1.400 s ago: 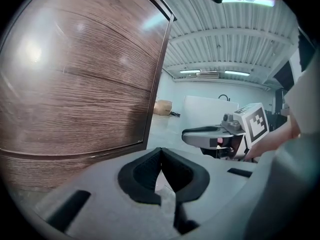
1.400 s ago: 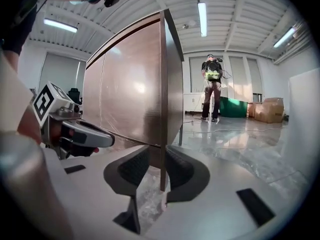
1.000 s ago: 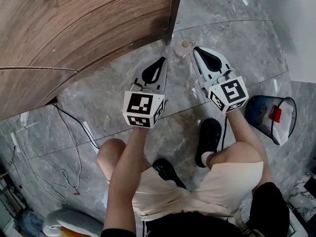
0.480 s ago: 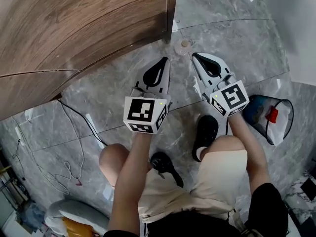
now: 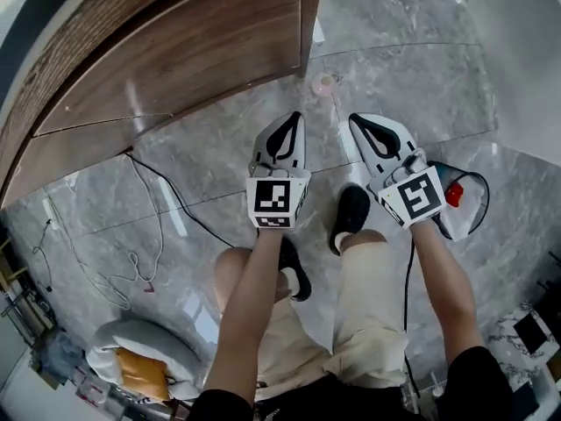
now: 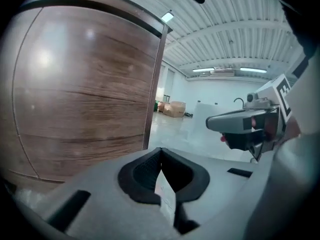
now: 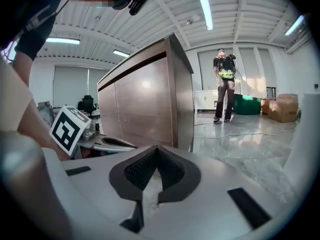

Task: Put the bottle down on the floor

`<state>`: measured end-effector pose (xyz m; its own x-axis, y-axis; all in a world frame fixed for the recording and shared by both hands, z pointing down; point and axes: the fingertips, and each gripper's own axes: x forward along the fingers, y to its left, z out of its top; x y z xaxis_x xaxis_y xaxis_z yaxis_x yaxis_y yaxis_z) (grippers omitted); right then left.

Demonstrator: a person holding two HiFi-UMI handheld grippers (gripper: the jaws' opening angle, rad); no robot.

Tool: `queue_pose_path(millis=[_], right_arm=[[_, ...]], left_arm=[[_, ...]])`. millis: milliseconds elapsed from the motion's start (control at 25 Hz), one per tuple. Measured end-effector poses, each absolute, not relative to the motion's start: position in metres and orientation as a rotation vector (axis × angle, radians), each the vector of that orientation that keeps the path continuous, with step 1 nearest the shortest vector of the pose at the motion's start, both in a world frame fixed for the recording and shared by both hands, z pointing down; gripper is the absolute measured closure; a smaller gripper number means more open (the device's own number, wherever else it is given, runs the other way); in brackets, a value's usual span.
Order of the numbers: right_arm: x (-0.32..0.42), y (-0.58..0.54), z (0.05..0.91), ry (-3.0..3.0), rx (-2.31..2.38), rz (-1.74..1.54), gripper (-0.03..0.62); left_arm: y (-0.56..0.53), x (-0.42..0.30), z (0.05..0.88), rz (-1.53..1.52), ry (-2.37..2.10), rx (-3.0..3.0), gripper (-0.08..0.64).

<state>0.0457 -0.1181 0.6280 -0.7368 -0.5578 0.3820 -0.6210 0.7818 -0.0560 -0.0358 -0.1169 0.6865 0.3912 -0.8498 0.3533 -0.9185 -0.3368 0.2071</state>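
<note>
The bottle [image 5: 325,83], small and clear with a pale cap, stands upright on the grey marble floor just off the corner of the wooden cabinet [image 5: 175,51]. My left gripper [image 5: 287,117] hovers well short of it, shut and empty. My right gripper [image 5: 355,119] hangs beside it, also shut with nothing between its fingers. In the left gripper view the jaws [image 6: 161,151] meet at their tips, and the right gripper [image 6: 210,123] shows to the right. The right gripper view shows its closed jaws [image 7: 158,148] and the cabinet [image 7: 150,104]. Neither gripper view shows the bottle.
A bin [image 5: 460,200] with a blue liner stands at the right by my right arm. Black shoes [image 5: 351,213] are below the grippers. Cables [image 5: 149,209] trail across the floor at the left, near a padded seat [image 5: 131,349]. A person [image 7: 223,84] stands far off.
Both grippers have drawn back and up from the bottle, which stays standing on the floor. The view has risen and the legs have straightened.
</note>
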Motion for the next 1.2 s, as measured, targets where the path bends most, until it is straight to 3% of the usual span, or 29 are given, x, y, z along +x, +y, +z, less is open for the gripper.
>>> queue_pose_path(millis=[400, 1200], right_arm=[[0.062, -0.114, 0.490, -2.597, 0.859, 0.368, 0.589], [0.114, -0.057, 0.175, -2.617, 0.908, 0.433, 0.589]], left_arm=[[-0.072, -0.010, 0.531, 0.449, -1.446, 2.424, 0.541], [-0.012, 0.008, 0.198, 0.238, -1.574, 2.148, 0.541]])
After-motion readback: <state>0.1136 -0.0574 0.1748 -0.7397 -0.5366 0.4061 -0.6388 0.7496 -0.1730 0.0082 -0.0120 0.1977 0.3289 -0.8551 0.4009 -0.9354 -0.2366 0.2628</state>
